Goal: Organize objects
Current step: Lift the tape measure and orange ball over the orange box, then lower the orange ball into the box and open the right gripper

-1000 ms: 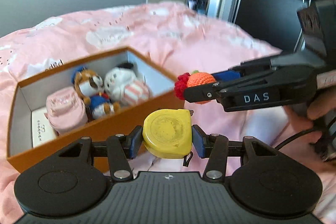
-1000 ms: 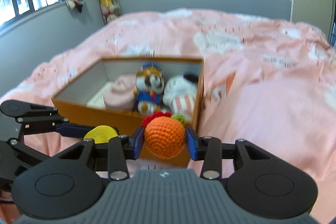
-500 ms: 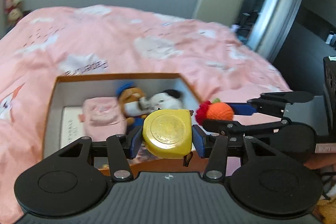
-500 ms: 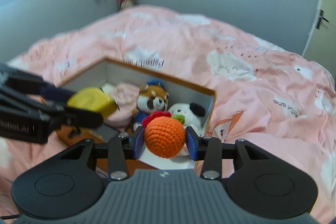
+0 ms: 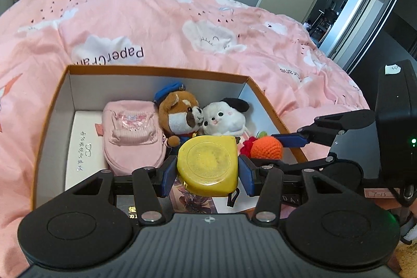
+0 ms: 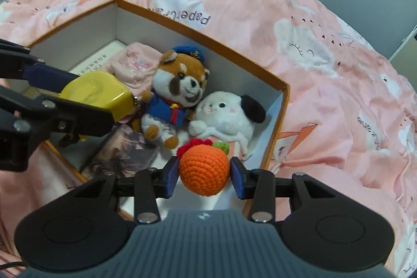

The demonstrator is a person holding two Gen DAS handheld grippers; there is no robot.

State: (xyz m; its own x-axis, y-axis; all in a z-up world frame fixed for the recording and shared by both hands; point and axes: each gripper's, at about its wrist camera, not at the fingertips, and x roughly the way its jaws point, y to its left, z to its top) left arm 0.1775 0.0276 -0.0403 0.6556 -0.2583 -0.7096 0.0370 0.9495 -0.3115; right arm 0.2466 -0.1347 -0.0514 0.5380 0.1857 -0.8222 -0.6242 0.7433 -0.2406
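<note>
— Pinching that yellow tape measure (image 5: 207, 164), is it? What does it look like from where you stand?

— Rounded, scuffed yellow case with a big circular face and a short black strap hanging off its lower corner. The left claw (image 5: 207, 175) has its blue pads pressed on both sides of it, and it hangs over the near end of the open box (image 5: 156, 69).

— And the other one?

— The right claw (image 6: 204, 175) is clamped on a crocheted orange ball (image 6: 204, 170), tight stitches, with a red tuft and a green one at its far side. It sits above the near right corner of the box, just beside the tape measure.

— What's in the box already?

— A red panda plush (image 6: 179, 93) in a blue sailor outfit and cap, leaning against a white plush (image 6: 228, 116) with a black ear. A pink pouch (image 5: 131, 133) lies to their left over a white flat case (image 5: 82, 147), and a dark printed booklet (image 6: 125, 153) lies on the floor of the box near the front.

— The box itself?

— Orange outside, white inside, resting on a bed with a pink quilt (image 5: 156, 12) printed with white clouds.
</note>
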